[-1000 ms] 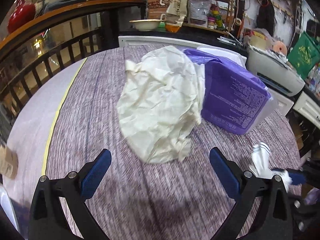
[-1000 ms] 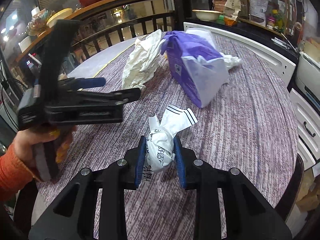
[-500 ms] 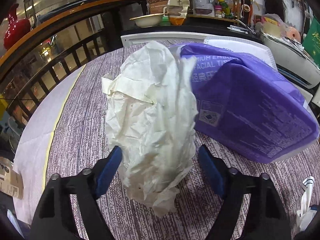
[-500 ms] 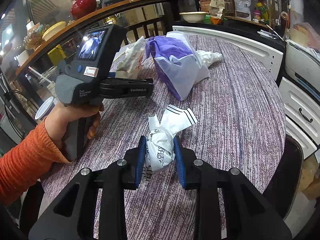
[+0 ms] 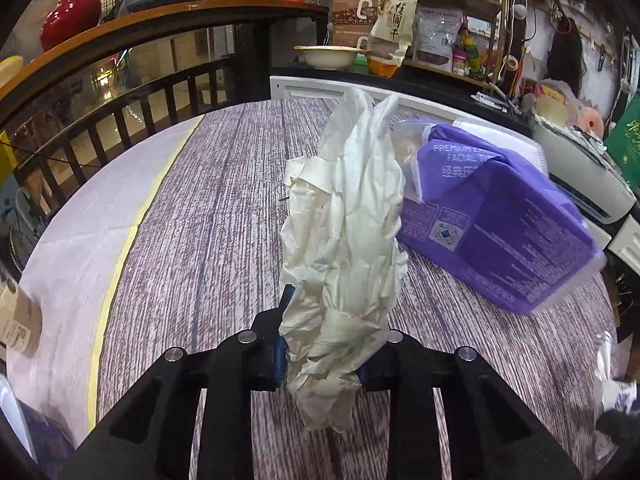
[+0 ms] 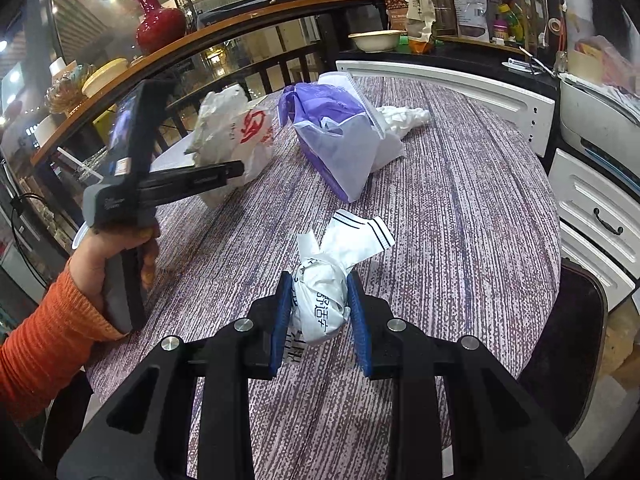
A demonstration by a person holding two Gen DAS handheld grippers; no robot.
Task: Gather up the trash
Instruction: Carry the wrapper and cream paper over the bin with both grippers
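Left wrist view: the left gripper (image 5: 322, 354), its jaws just drawn in, is seen clamped on the crumpled cream bag (image 5: 344, 248), which stands up off the purple-grained table (image 5: 208, 232) just beside the purple tissue pack (image 5: 504, 224). In the right wrist view the right gripper (image 6: 320, 312) is closed tight on a knotted white wrapper (image 6: 320, 300), held above the table.
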